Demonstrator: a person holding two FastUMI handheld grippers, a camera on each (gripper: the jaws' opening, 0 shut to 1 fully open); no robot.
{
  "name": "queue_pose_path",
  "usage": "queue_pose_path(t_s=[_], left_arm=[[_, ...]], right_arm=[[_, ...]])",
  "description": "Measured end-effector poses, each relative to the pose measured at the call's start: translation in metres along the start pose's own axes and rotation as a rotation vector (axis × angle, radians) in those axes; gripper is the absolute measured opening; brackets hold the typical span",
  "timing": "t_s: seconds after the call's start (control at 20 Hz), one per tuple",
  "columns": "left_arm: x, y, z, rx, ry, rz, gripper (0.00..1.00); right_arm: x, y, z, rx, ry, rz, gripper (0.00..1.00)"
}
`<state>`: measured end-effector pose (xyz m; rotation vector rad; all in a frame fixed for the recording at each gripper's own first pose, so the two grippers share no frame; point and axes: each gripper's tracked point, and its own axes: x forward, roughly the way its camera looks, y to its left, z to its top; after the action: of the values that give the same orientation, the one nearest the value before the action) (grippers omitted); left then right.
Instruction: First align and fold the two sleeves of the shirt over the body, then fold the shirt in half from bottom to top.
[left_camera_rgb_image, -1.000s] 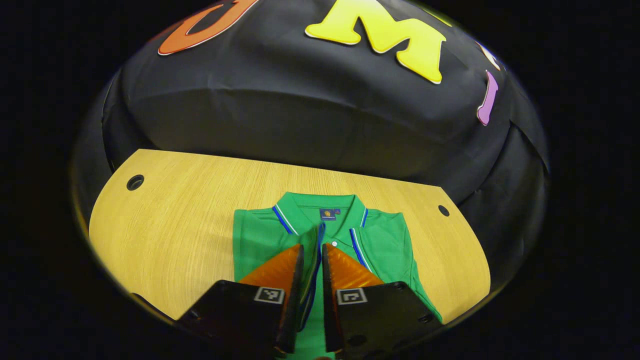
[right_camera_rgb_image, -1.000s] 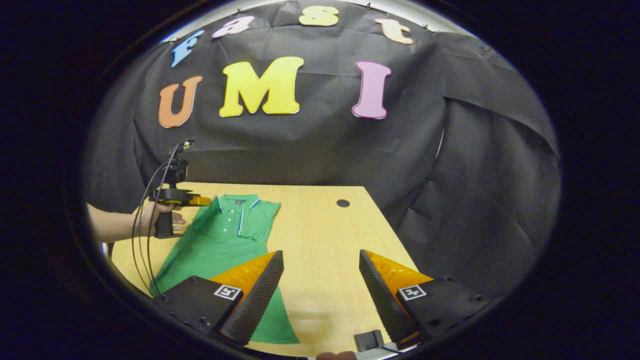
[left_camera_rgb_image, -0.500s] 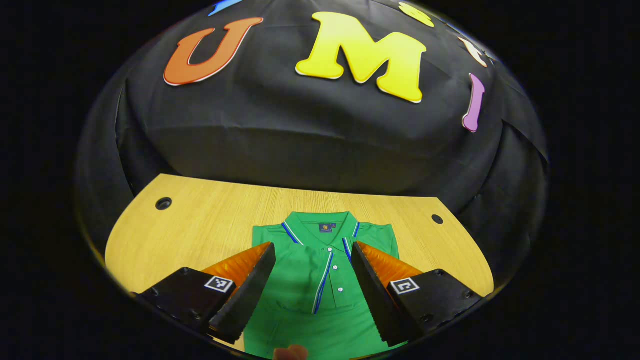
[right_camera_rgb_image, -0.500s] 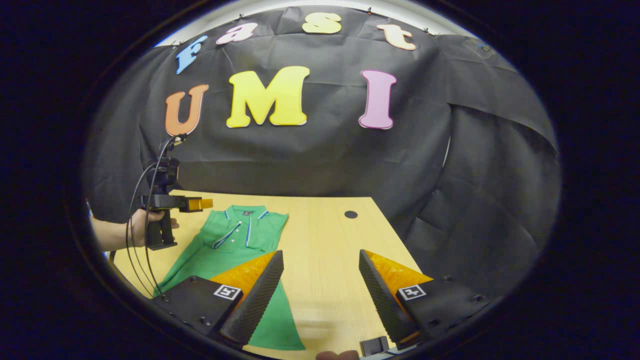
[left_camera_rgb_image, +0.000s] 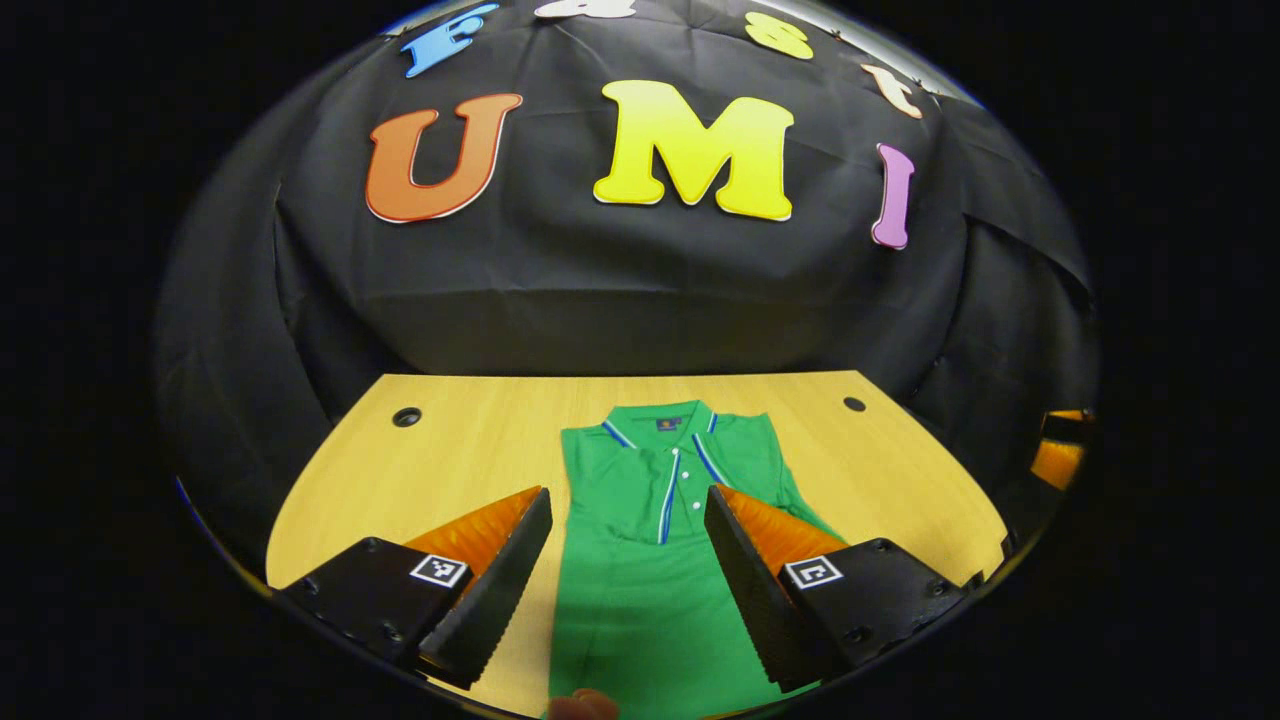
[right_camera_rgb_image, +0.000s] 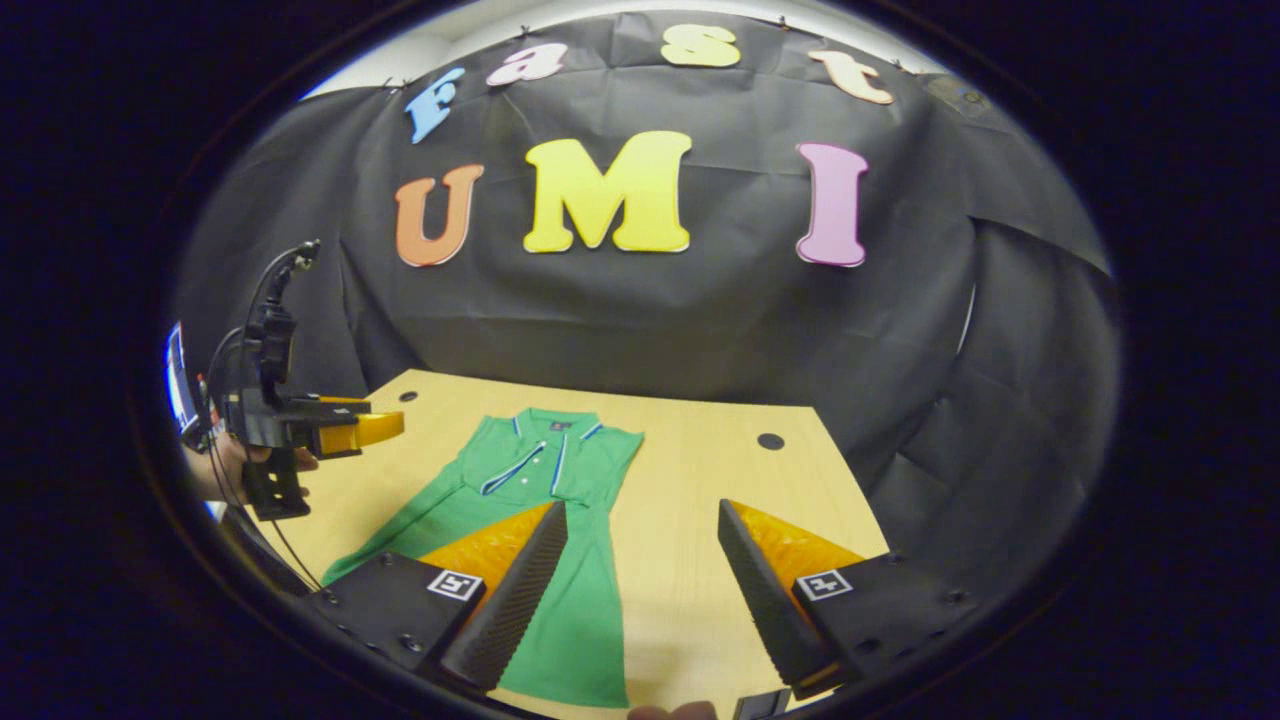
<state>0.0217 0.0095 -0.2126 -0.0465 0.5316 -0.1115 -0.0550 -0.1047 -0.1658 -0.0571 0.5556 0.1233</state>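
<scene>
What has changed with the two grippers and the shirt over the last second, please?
The left gripper, a second ago nearly shut low over the green shirt at the placket, has opened and drawn back, away from the collar; the right gripper view shows it off the shirt's side. The right gripper stayed open above the table. The shirt stayed flat, sleeves folded in.

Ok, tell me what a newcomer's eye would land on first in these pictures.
The bright green polo shirt grabs the eye first, lying flat and lengthwise on the pale wooden table, collar toward the black cloth wall, both sleeves folded in over the body. Next come the left hand-held gripper, open above the shirt's chest, and the right hand-held gripper, open over the table beside the shirt's hem.
</scene>
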Motion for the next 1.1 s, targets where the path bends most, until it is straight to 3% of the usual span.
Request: queue_pose_path(t_s=[0.35, 0.55, 0.85, 1.1], left_arm=[[-0.071, 0.004, -0.083, 0.072, 0.128, -0.035, 0.99], [-0.105, 0.009, -0.147, 0.123, 0.245, -0.063, 0.99], [-0.138, 0.025, -0.235, 0.096, 0.479, -0.099, 1.00], [-0.139, 0.031, -0.259, 0.113, 0.531, -0.096, 1.00]], right_arm=[[-0.004, 0.021, -0.069, -0.065, 0.164, 0.126, 0.97], [-0.013, 0.020, -0.119, -0.107, 0.274, 0.144, 0.98], [-0.028, 0.020, -0.209, -0.239, 0.478, 0.181, 0.98], [-0.030, 0.036, -0.259, -0.287, 0.590, 0.241, 0.98]])
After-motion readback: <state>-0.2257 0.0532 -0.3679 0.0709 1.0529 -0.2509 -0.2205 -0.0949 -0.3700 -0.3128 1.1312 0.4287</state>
